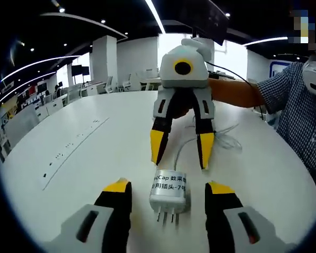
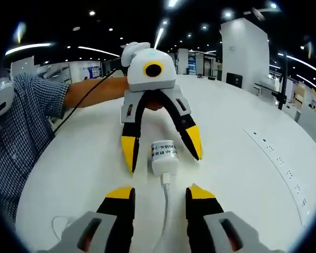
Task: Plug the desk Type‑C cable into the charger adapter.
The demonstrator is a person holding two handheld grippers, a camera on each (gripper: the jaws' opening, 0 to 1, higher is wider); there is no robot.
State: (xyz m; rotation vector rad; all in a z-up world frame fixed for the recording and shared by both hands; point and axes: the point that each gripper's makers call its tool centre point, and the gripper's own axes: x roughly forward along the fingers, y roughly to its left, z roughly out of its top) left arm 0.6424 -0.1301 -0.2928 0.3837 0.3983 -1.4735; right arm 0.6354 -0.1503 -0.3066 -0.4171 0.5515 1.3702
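A white charger adapter (image 1: 168, 191) lies on the round white table (image 1: 84, 142), its metal prongs pointing at the left gripper view's camera. My left gripper (image 1: 168, 187) is open, one jaw on each side of the adapter without touching it. A white Type‑C cable (image 2: 166, 203) runs between the jaws of my open right gripper (image 2: 159, 192), and its plug meets the adapter (image 2: 164, 152) at the near end. The two grippers face each other: the right gripper (image 1: 180, 157) hangs just beyond the adapter, the left gripper (image 2: 162, 157) straddles it. Loose cable (image 1: 226, 138) coils behind.
A person in a checked shirt (image 1: 305, 116) stands at the table's edge, forearm (image 2: 95, 89) stretched over it. A row of small slots (image 1: 68, 147) is set into the tabletop. Desks and chairs (image 1: 68, 95) fill the office behind.
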